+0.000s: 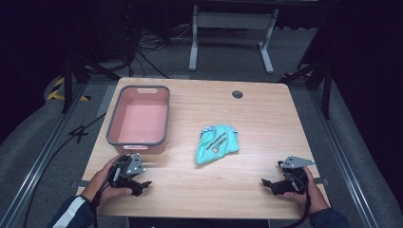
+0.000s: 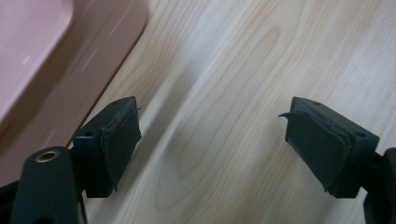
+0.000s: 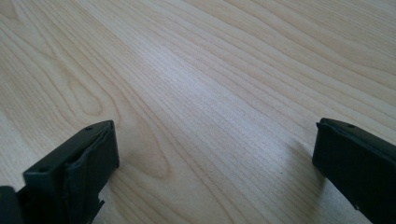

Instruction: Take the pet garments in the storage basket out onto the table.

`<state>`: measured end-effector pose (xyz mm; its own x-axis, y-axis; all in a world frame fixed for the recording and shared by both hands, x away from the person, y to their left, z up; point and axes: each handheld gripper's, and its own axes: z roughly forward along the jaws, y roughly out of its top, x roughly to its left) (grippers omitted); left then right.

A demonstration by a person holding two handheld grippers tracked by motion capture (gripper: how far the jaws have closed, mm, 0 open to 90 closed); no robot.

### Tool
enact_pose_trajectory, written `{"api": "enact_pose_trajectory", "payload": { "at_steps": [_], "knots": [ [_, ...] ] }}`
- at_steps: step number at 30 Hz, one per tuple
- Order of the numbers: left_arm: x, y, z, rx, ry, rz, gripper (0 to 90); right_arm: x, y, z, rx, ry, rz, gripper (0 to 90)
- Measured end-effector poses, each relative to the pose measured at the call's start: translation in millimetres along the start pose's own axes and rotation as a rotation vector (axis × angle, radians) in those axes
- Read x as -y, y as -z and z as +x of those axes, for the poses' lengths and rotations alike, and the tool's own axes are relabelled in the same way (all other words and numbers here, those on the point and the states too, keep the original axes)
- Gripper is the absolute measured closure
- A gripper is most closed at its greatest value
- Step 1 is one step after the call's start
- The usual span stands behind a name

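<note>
Teal cloth, print probably unreadable

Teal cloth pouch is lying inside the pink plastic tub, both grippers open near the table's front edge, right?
Not quite. The teal cloth pouch lies on the wooden table, to the right of the pink plastic tub, which holds nothing, as the high view shows. The left gripper and right gripper are open near the front edge.

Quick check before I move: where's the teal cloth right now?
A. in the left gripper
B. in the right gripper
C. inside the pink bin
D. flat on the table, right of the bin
D: the teal cloth lies crumpled on the table, right of the pink bin; both grippers' jaws are open and empty.
</note>
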<state>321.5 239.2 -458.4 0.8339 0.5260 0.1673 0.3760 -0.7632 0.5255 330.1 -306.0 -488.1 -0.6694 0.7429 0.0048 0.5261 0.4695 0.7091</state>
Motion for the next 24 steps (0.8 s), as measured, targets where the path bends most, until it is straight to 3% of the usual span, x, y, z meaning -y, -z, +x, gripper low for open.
{"api": "enact_pose_trajectory", "payload": {
  "at_steps": [2, 6, 7, 8, 9, 10, 12, 24],
  "knots": [
    [7.5, -0.2, 2.8, 0.011, 0.026, -0.009, 18.3, 0.0, 0.0, 0.0, 0.000, 0.000, 0.000, 0.6],
    [28.5, 1.9, 14.9, 0.055, 0.097, -0.072, 16.6, 0.0, 0.0, -0.1, -0.001, 0.000, 0.000, 0.6],
    [28.5, 1.9, 14.9, 0.055, 0.097, -0.072, 16.3, 0.0, 0.0, -0.1, -0.001, 0.001, 0.000, 0.6],
    [39.9, 0.2, 21.3, 0.098, 0.173, -0.116, 15.9, 0.0, 0.0, -0.2, -0.001, 0.001, 0.000, 0.6],
    [39.9, 0.2, 21.3, 0.098, 0.173, -0.116, 15.4, 0.0, 0.0, -0.2, -0.002, 0.001, 0.000, 0.6],
    [49.4, -0.7, 22.4, 0.099, 0.175, -0.176, 15.1, 0.0, 0.0, -0.2, -0.002, 0.001, 0.000, 0.6],
    [51.9, -0.7, 22.2, 0.099, 0.173, -0.191, 15.0, 0.0, 0.1, -0.2, -0.002, 0.001, 0.000, 0.6],
    [52.3, -0.1, 21.0, 0.086, 0.186, -0.189, 14.6, 0.3, 0.3, 0.1, 0.001, -0.001, 0.000, 0.6]
  ]
}}
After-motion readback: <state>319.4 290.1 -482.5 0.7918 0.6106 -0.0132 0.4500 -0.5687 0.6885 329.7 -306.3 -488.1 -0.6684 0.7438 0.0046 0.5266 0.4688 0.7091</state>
